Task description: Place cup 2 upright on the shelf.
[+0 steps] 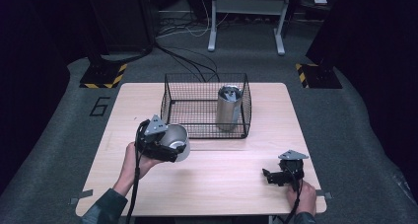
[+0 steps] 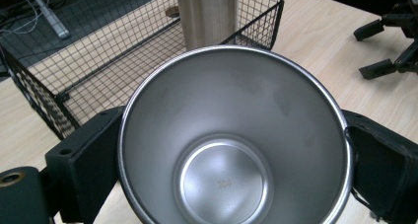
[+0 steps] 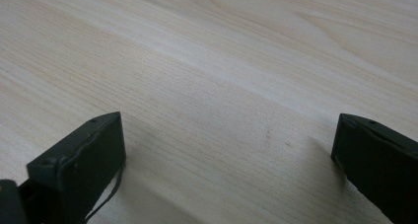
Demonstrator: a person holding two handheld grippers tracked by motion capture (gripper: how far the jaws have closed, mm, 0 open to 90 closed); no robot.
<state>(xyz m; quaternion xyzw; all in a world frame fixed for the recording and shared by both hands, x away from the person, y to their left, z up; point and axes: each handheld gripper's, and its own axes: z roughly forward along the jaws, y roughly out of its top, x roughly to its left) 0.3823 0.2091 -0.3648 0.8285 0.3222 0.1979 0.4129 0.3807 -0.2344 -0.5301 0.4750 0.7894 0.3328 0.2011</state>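
High view: a person sits at the near edge of a wooden table (image 1: pixel 236 184) with a gripper in each hand; a wire basket (image 1: pixel 170 103) stands at the far middle.
Thing in hand: a steel cup (image 1: pixel 176 140), tipped on its side with its mouth facing right, held above the table just near and left of the basket.
Left gripper (image 1: pixel 165 146): clenched on the cup; in the left gripper view the two black jaws press the cup's (image 2: pixel 231 150) wall from either side and its empty inside faces the camera.
Right gripper (image 1: pixel 270 175): released, jaws spread wide with nothing between them, resting low over bare wood at the near right; the right gripper view shows grain between the jaws.
Already in the basket: a tall steel canister (image 1: pixel 229 107), upright against the right end.
Step in hand, as I judge it: lifting the cup over the near wall of the basket to set it inside.
Doing it well: raise the cup until its lowest edge clears the wire rim, turn it upright before lowering, and aim for the left half of the basket floor.
Edges to mind: the basket's near rim and near-left corner lie closest to the cup; a clip there could drag the light basket.
Open room: the left and middle of the basket floor are free; the canister takes the right end.
Table room: broad bare wood lies between the two grippers, so the right one is well apart from the path.
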